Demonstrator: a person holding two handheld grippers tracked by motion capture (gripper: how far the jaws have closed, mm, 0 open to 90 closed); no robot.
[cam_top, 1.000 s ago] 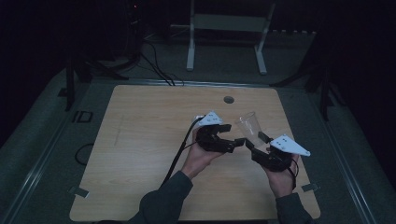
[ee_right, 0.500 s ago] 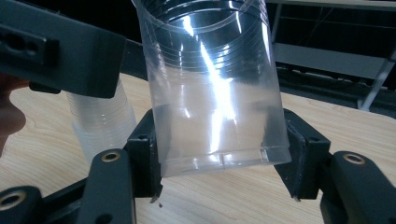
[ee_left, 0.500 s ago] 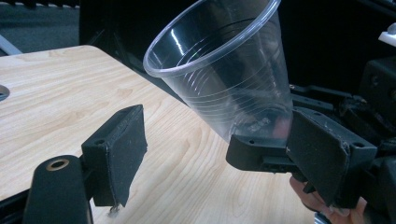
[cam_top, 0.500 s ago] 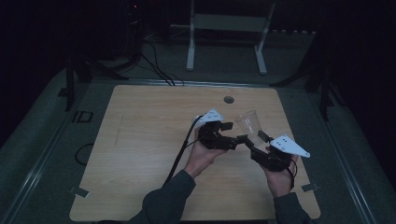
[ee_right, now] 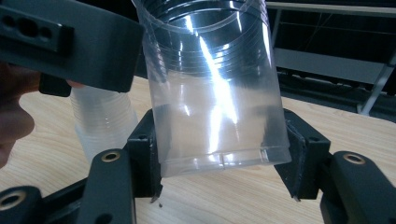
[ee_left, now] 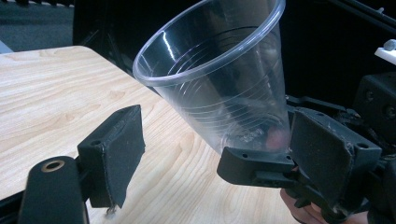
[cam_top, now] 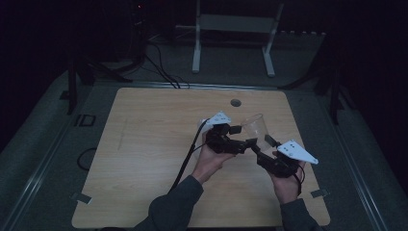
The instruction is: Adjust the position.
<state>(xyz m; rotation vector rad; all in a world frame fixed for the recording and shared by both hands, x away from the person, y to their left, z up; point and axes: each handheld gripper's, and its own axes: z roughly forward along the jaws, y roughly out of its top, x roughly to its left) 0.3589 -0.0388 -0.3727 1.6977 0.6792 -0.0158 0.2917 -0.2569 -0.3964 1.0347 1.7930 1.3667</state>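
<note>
The right gripper (cam_top: 260, 144) is holding a clear plastic cup (cam_top: 254, 126) up above the counter (cam_top: 144, 144), w/ its jaws closed on the cup's base end. In the right gripper view the cup (ee_right: 217, 88) is sitting btwn the two black jaws, one pad pressing on each side of its lower wall, the rim pointing up and away from the camera. A second ribbed clear cup (ee_right: 103, 119) is showing behind and to the left there, low near the counter; can't tell whether it's standing on the wood or touching anything.

The left gripper (cam_top: 236, 135) is sitting just beside the cup on its left in the high view, jaws standing wide and having just been opening. In the left gripper view the cup (ee_left: 219, 79) is tilting up and leftward in the frame, mouth open toward the upper left, and the left gripper's own near pad (ee_left: 114, 154) is standing apart from the cup wall, w/ bare wood showing in the gap. So the cup is btwn those jaws but not pressed by them.

Both hands are over the right-centre part of the counter, close together, forearms coming in from the bottom edge. A small dark round spot (cam_top: 235, 102) is lying on the counter near its far edge, well apart from the cup.
</note>
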